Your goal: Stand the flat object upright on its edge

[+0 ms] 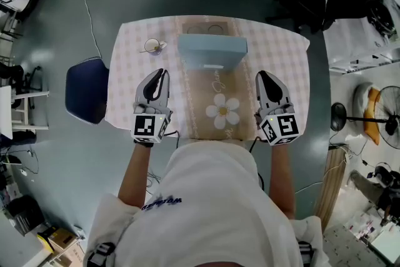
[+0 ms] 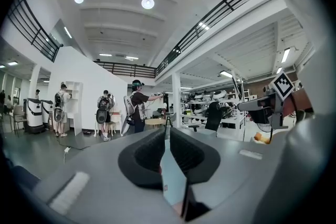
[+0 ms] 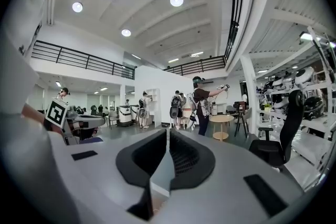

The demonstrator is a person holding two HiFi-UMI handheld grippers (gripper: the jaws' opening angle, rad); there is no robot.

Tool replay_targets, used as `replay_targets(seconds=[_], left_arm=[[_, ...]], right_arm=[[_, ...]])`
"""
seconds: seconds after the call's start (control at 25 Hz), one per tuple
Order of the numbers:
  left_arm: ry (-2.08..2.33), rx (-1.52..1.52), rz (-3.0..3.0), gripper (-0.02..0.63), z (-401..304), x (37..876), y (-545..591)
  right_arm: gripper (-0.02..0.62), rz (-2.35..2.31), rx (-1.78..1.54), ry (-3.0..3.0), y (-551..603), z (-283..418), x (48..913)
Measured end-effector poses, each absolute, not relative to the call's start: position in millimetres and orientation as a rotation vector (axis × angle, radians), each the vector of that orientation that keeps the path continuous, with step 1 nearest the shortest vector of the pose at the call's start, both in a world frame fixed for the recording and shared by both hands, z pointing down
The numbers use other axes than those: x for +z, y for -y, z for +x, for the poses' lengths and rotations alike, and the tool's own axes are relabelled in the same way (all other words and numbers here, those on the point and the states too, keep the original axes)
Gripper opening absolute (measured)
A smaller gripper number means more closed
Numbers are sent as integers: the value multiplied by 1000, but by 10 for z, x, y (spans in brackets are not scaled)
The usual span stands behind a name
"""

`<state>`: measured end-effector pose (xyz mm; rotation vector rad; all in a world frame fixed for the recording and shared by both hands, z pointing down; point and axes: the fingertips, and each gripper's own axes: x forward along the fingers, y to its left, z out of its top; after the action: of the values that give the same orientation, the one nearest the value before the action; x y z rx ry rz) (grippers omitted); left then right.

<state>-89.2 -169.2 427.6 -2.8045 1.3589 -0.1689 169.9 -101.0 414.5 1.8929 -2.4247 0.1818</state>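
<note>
Left fingers: the black pads (image 2: 147, 157) of the left gripper (image 1: 162, 74) are pressed together, with nothing between them.
Right fingers: the pads (image 3: 144, 157) of the right gripper (image 1: 262, 75) are likewise closed on nothing.
Grippers: both are held level over the near edge of the table (image 1: 287, 72), left toward the near-left corner and right toward the near-right. Both point at the far edge, and each marker cube (image 1: 150, 127) faces up.
Box, place: a light-blue flat box (image 1: 211, 50) sits mid-table toward the far edge, on the beige runner (image 1: 200, 90). It is well apart from both pairs of fingertips, ahead of them and between their two lines. Neither gripper touches it.
Box, bearing: its long axis runs left to right, parallel to the table's far edge. A paler band shows along the top, and a broad face with a small label, narrowing downward, is turned to the person. It looks to stand on a long edge, though the steep view leaves that unsure.
Runner: it lies from near edge to far edge down the middle of the checked cloth, with a white daisy (image 1: 224, 110) printed at its near end between the grippers.
Far-left corner: a small round object (image 1: 152, 45) lies left of the box and clear of it.
Beyond the left edge: a dark-blue chair (image 1: 87, 89) stands on the grey floor.
</note>
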Motion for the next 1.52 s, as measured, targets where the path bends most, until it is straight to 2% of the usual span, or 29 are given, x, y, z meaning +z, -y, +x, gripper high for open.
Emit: replay_targets(seconds=[0.16, 1.52], left_arm=[[-1359, -160, -2807, 3, -896, 4271, 1693], [-1275, -198, -2831, 2, -812, 4226, 1736]], right_arm=[[5, 1886, 177, 2431, 1012, 1681, 4131], [3, 1779, 178, 2480, 1071, 1517, 4144]])
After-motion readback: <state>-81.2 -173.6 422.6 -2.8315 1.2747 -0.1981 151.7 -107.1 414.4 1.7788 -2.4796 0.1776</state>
